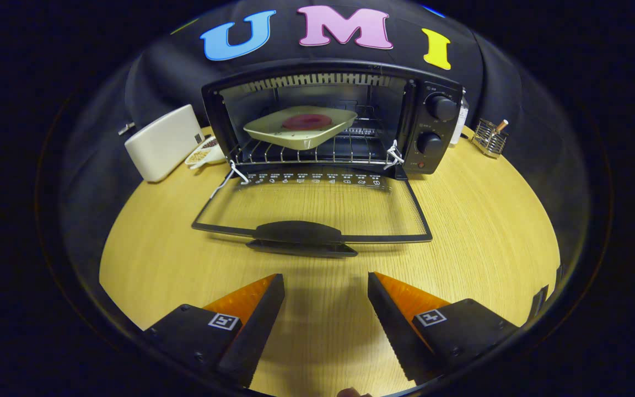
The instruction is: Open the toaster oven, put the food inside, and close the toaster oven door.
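The gripper (326, 286) hovers over the wooden table (488, 231) with its two fingers spread wide and nothing between them; only bare tabletop lies in the gap. Just ahead of the fingertips lies the toaster oven's glass door (317, 207), folded fully down and flat above the table, its dark handle (298, 231) nearest the fingers. Beyond the door the toaster oven (334, 118) stands open. Inside, on the wire rack (306, 151), sits a pale square tray (301, 129), slightly tilted, carrying a round dark-red piece of food (306, 122). Two black knobs (440, 107) sit one above the other on the oven's right panel. Left of the oven stands a white box-like appliance (164, 143), with a small dish (203, 154) between the two. Far right, near the table edge, sits a small wire holder (489, 138).
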Demonstrator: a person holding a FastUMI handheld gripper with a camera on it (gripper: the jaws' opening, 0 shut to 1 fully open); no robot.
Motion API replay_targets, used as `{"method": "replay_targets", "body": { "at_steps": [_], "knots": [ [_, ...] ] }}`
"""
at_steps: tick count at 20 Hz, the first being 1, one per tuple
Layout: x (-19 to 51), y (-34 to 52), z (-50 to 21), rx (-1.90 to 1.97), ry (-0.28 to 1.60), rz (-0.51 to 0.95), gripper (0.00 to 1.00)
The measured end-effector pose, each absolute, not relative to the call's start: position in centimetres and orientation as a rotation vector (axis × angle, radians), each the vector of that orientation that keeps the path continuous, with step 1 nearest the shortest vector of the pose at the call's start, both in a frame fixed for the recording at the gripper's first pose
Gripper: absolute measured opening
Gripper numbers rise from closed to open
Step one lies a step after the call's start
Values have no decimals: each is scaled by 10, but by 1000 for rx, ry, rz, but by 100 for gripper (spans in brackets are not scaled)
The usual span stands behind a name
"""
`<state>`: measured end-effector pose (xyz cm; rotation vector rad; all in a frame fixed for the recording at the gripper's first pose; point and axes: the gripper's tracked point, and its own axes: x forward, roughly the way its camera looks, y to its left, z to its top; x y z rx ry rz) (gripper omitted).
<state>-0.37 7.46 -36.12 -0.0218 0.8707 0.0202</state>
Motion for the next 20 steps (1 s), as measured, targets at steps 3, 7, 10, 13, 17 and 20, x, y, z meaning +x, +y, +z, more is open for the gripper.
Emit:
{"method": "replay_targets", "body": {
  "at_steps": [3, 7, 10, 13, 17, 20],
  "knots": [
    [7, 81, -371, -2, 889, 11, 100],
    [19, 86, -369, -17, 886, 14, 99],
    [22, 87, -362, -30, 870, 19, 99],
    [28, 94, -345, -17, 818, 47, 99],
    [34, 92, -276, -5, 702, 93, 99],
    [72, 93, -246, 23, 625, 110, 99]
  ]
}}
